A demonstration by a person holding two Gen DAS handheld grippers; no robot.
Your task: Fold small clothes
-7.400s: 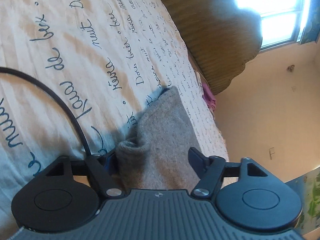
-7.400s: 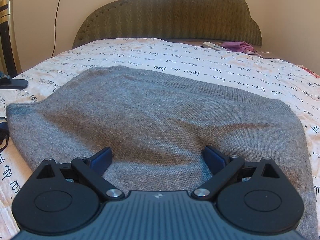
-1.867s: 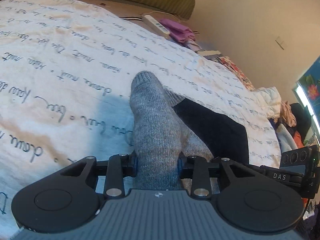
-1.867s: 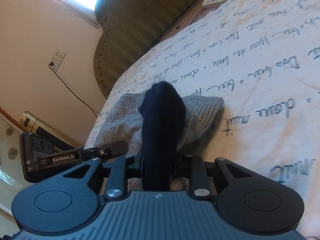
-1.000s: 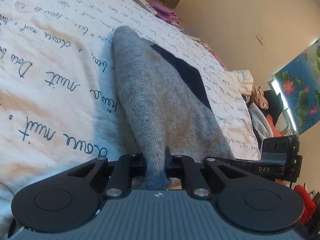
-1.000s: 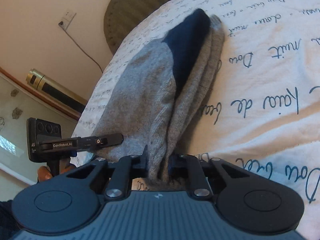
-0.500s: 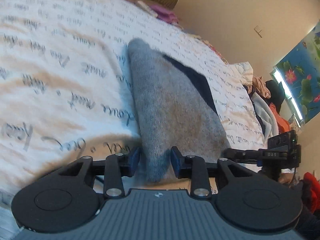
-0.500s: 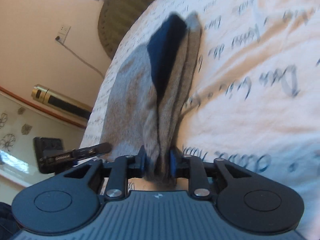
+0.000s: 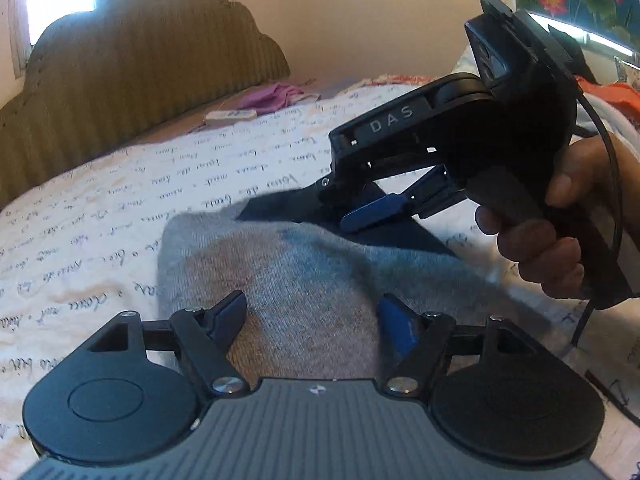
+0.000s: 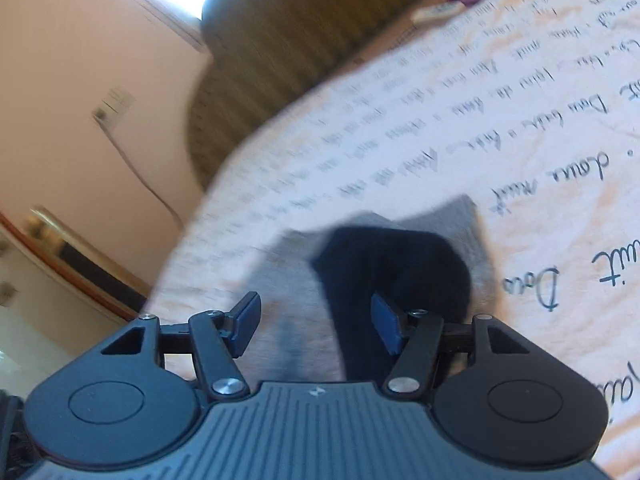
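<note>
The left gripper (image 9: 312,320), jaws spread and holding nothing, hangs over the folded grey sweater (image 9: 304,280) with its dark panel lying on the script-printed bedspread (image 9: 100,240), where the right gripper (image 10: 316,326), likewise spread, hovers beside it, the padded headboard (image 9: 132,76) behind.

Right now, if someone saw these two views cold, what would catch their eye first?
The folded grey garment with its black panel lies on the script-printed bedspread, dead centre in both views. In the left wrist view, the right hand-held gripper looms at upper right above that panel, held in the person's hand. The left hand-held gripper stands open over the grey knit, and the right is open too.
</note>
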